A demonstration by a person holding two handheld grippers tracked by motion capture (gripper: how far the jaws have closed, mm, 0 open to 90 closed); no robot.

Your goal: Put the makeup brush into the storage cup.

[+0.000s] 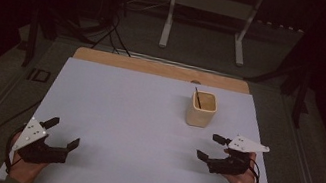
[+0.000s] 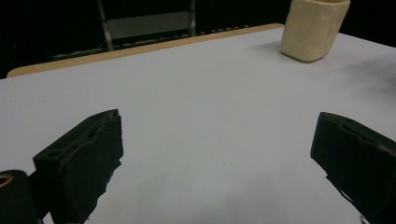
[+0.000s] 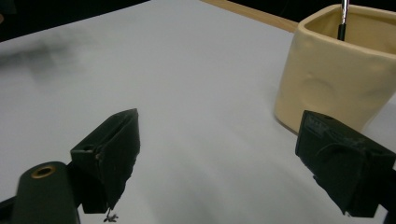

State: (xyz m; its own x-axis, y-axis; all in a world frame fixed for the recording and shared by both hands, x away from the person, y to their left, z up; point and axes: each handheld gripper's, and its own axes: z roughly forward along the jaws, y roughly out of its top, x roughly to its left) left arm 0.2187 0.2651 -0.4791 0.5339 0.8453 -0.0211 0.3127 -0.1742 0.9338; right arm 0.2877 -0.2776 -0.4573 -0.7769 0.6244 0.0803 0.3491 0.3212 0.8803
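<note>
Both the left gripper (image 1: 62,133) and right gripper (image 1: 209,147) rest released and empty; the right, nearest the cream square ceramic cup (image 1: 201,109) holding a thin dark stick (image 1: 197,98), likely approaches next.

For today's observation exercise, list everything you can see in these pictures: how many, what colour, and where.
cup: one, cream, far right part of the sheet, apart from both claws
thin stick: one, dark, standing tilted inside the cup
sheet: one, white, covering the table
table: one, wooden, edge showing beyond the sheet
frame: one, white, on the floor behind the table
left claw: one, black, near left, jaws open
right claw: one, black, near right, jaws open
</note>
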